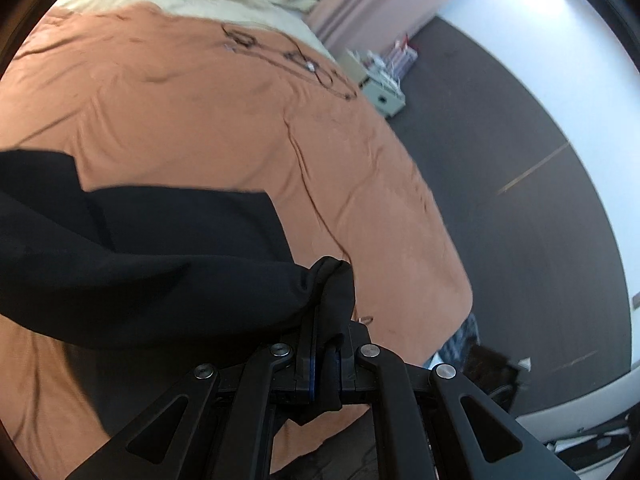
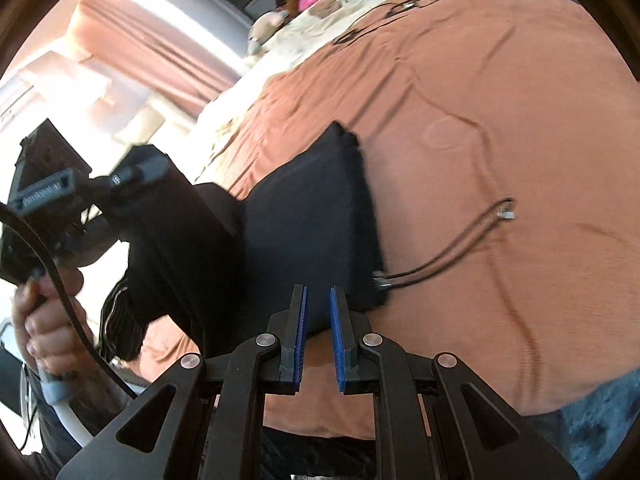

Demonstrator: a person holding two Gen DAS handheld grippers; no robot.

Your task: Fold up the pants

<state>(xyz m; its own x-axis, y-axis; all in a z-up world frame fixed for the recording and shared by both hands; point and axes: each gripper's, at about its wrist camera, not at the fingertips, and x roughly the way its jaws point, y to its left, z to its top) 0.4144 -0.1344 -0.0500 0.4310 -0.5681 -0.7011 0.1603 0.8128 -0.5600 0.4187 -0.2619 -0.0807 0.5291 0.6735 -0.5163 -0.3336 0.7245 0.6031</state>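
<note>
While the left gripper (image 1: 326,344) pinches the black pants (image 1: 140,248) above the bed (image 1: 240,120), the right gripper (image 2: 318,336) stands slightly parted, empty.

item: black pants (image 2: 308,216), plain dark fabric, no visible print
state: partly folded, layers doubled over; one squared corner points up the bed
pose: one end lifted and bunched, rest draped flat
location: on the orange bedspread (image 2: 500,120), near its lower edge
drawstring: dark cord (image 2: 452,248) trailing out from the waist end across the bedspread, metal tip
</note>
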